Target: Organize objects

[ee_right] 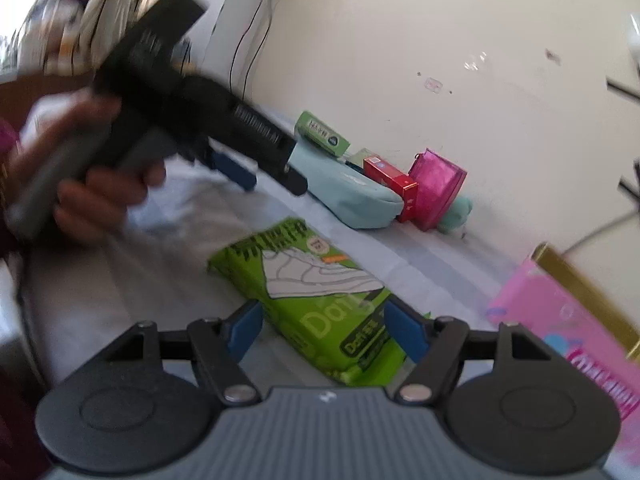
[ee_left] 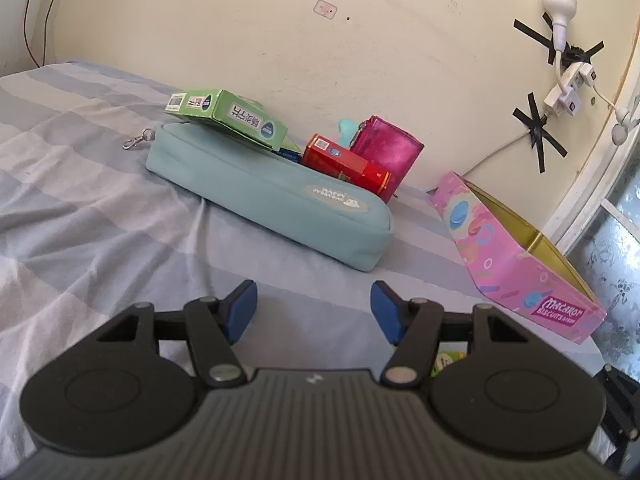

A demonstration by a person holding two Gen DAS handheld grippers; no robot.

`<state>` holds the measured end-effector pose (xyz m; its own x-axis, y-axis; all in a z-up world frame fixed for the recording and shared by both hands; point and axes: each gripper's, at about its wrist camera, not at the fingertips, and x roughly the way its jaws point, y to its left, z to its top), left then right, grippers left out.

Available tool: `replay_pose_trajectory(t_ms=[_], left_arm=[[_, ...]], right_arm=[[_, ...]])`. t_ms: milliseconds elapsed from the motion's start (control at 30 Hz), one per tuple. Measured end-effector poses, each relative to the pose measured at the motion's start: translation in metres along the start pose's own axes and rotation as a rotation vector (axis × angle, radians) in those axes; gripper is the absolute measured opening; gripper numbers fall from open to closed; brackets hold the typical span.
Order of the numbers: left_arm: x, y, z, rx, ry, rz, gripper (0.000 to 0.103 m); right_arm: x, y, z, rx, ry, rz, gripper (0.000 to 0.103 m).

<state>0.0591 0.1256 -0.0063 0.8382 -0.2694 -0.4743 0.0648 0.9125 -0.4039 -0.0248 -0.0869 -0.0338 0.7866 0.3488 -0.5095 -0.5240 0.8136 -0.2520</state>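
Green wipes pack (ee_right: 316, 300): white shoe print, lying flat on bed, lower centre; right hand-held gripper (ee_right: 324, 330) spread around it, left hand-held gripper (ee_left: 312, 308) spread, empty.

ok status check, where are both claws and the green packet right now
Left claw open, empty, over the bedsheet. Right claw open, straddling green packet, no grip. Pink tin open, nothing blocking.

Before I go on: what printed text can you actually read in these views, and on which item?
"Macaron BISCUITS" on the pink open cardboard box.
"HAPPY EVERYDAY", upside down, on the light blue zip pouch.
"Dari" on the green wipes pack.
Green carton: Chinese print, unreadable.
Red carton: too small.
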Motion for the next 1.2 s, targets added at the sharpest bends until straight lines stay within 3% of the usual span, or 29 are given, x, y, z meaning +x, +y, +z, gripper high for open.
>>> replay_pose_trajectory(t_ms=[300,467,667,933,1100,1200], left_arm=[[-0.002,-0.002,-0.001,0.015,0.032,0.009,0.065],[-0.012,-0.006,-0.005,0.016,0.085,-0.036,0.065],[-0.024,-0.014,-0.008,0.002,0.157,-0.136,0.064],[-0.017,-0.045,-0.012,0.06,0.231,-0.22,0.062],[-0.008,-0.052,-0.021,0.106,0.256,-0.169,0.057],[-0.003,-0.051,-0.028,0.1,0.272,-0.172,0.05]], right_arm=[[-0.013,-0.076,-0.01,0.447,-0.02,0.067,0.07],[-0.011,-0.096,-0.026,0.545,0.004,0.039,0.069],[0.002,-0.117,-0.045,0.695,0.061,0.068,0.057],[0.001,-0.118,-0.05,0.725,0.043,0.133,0.056],[0.006,-0.108,-0.047,0.7,0.055,0.196,0.055],[0.011,-0.099,-0.044,0.681,0.047,0.221,0.045]])
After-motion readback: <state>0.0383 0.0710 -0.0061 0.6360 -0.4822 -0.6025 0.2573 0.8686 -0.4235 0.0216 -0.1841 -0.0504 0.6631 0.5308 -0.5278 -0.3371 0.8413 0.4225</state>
